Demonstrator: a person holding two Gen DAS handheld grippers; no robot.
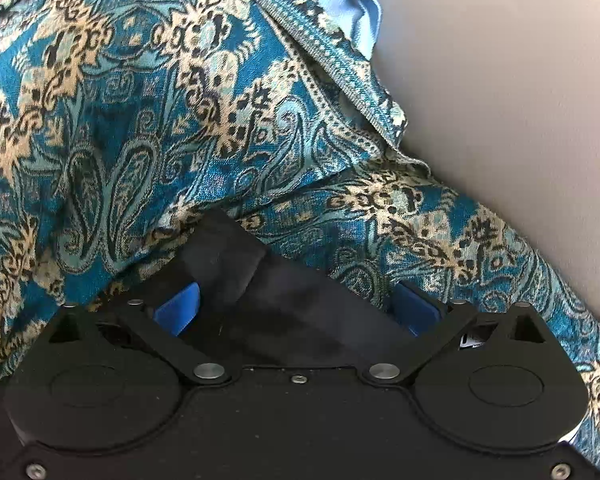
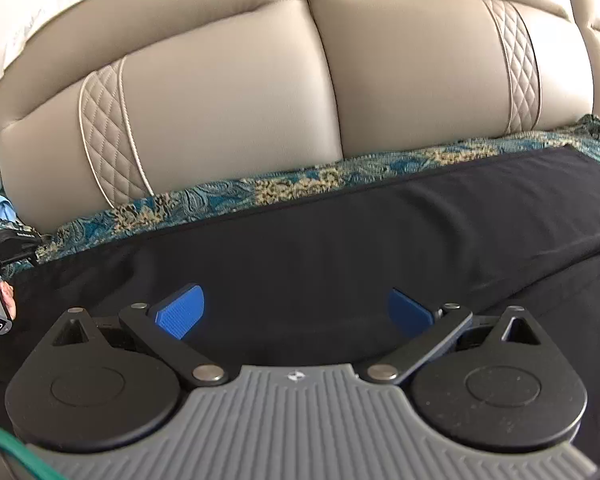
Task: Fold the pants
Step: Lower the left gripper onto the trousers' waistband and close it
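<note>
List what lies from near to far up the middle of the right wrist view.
Right gripper → black pants → teal patterned throw → beige sofa backrest.

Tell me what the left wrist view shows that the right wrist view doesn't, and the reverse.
Left wrist only: a narrow end of the black pants between the open left gripper, and light blue cloth past the throw.

Right wrist only: the pants spread wide, quilted sofa cushions, a hand, and the open right gripper over the fabric.

Both: black pants on the teal patterned throw and beige sofa.
</note>
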